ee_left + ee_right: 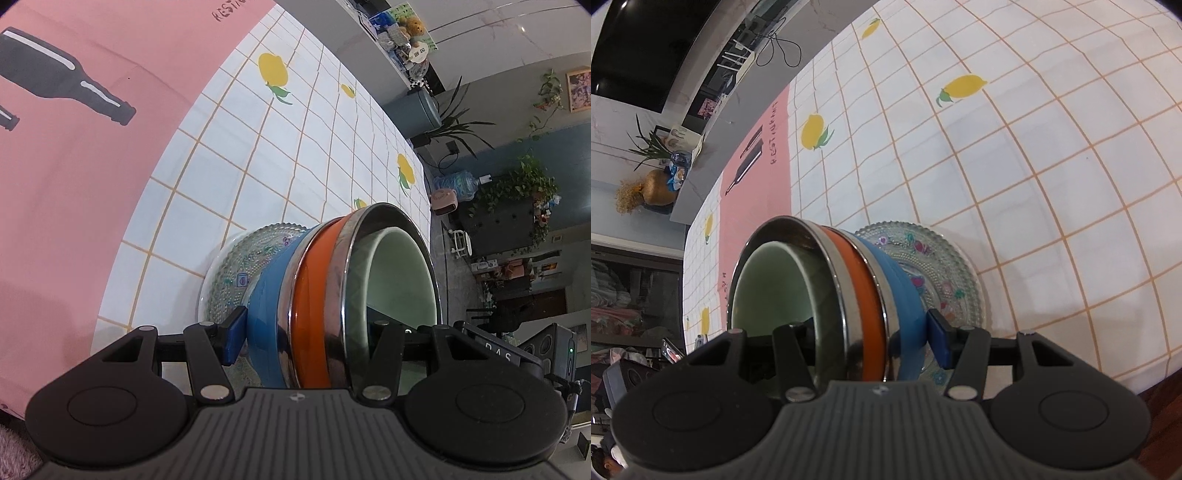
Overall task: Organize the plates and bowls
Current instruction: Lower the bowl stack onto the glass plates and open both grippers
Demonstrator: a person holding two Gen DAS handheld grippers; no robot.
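A stack of nested bowls [314,306] stands on a patterned glass plate [243,266]: a blue bowl, an orange bowl, steel rims and a pale green bowl [402,273] innermost. My left gripper [317,332] is shut on the stack's wall, one blue finger [234,339] outside the blue bowl, the other inside the green bowl. In the right wrist view my right gripper [875,339] grips the same stack [864,295] from the other side, blue finger [940,341] outside, over the glass plate [942,266].
The table has a white grid cloth with lemons [1034,147] and a pink mat with bottle prints [74,147]. The table's edge [424,177] lies beyond the stack, with shelves and plants behind it.
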